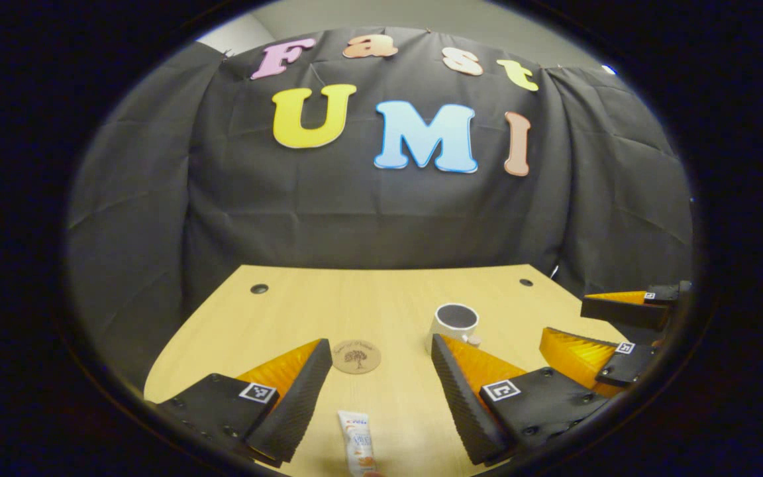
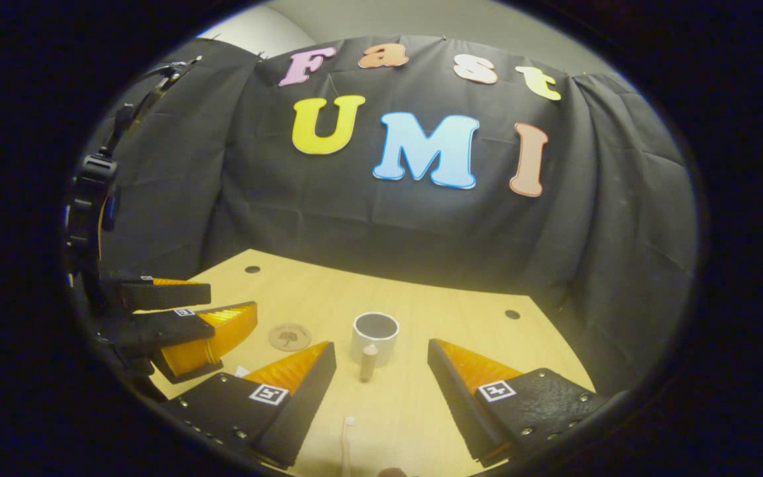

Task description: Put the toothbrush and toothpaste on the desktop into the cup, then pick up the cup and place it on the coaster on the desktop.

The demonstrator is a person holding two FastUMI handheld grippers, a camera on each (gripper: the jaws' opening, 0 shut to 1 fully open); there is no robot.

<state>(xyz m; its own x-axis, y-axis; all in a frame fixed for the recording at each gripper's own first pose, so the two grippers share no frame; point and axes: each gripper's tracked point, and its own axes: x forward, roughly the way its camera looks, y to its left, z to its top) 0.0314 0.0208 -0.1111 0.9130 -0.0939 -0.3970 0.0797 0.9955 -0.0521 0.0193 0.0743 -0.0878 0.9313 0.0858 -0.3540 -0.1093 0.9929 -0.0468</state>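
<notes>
A white cup [image 1: 444, 329] with a dark inside and a wooden handle stands upright on the wooden desk [image 1: 355, 298]. To its left lies a round cork coaster [image 1: 356, 356]. The toothpaste tube [image 1: 357, 440] lies flat between the fingers of my left gripper [image 1: 381, 391], which hovers open and holds nothing. In the right gripper view the cup [image 2: 375, 346] stands just ahead of my open right gripper [image 2: 381, 387], and the toothbrush [image 2: 346, 440] lies on the desk between its fingers, head pointing away. The coaster [image 2: 289, 336] sits left of the cup.
Each gripper appears in the other's view: the right gripper [image 1: 563, 321] beside the cup, the left gripper [image 2: 232, 301] near the coaster, both open. Two small dark holes [image 1: 259, 289] mark the desk's far corners. Black cloth walls the desk at the back and sides.
</notes>
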